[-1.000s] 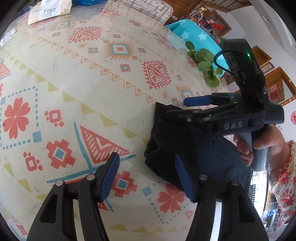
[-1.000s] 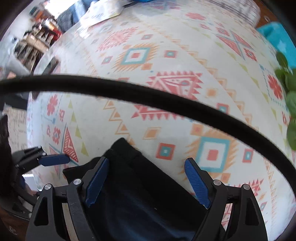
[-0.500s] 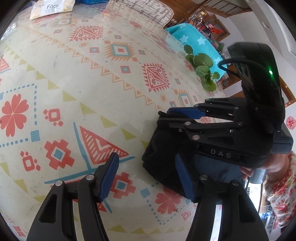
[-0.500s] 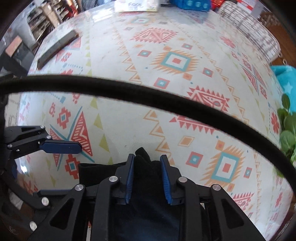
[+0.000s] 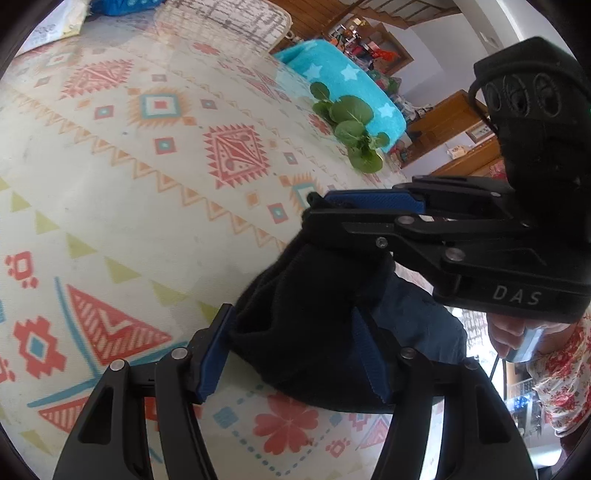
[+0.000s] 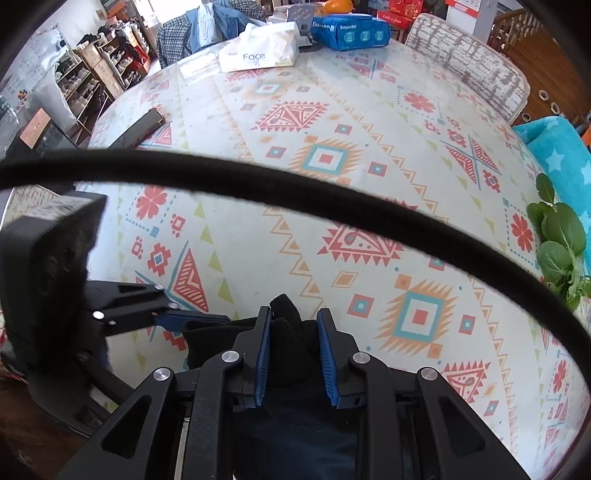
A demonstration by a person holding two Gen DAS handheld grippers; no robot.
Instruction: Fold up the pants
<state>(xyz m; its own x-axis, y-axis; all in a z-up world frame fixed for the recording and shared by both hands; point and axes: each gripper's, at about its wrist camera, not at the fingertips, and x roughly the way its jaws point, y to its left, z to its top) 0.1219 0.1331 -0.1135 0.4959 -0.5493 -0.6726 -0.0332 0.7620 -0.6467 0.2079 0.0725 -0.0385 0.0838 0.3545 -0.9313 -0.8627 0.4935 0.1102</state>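
Observation:
The dark pants (image 5: pixel 306 325) lie bunched at the near edge of the patterned table. My right gripper (image 6: pixel 293 354) is shut on a fold of the pants (image 6: pixel 288 332) and lifts it; it shows in the left wrist view (image 5: pixel 365 210) above the cloth. My left gripper (image 5: pixel 295 354) is open, its blue pads on either side of the lower bunch of fabric, not squeezing it. It shows in the right wrist view (image 6: pixel 192 319) at the left, beside the cloth.
Patterned tablecloth (image 6: pixel 332 162) covers the round table. Leafy greens (image 6: pixel 557 240) and a turquoise star towel (image 6: pixel 557 147) sit at the right edge. A tissue pack (image 6: pixel 258 55), blue package (image 6: pixel 351 31) and a dark phone (image 6: pixel 136 129) lie far back. A black cable (image 6: pixel 295 188) crosses the right wrist view.
My right gripper closed on the pants fold and raised it. My left gripper moved forward so the cloth now sits between its open pads.

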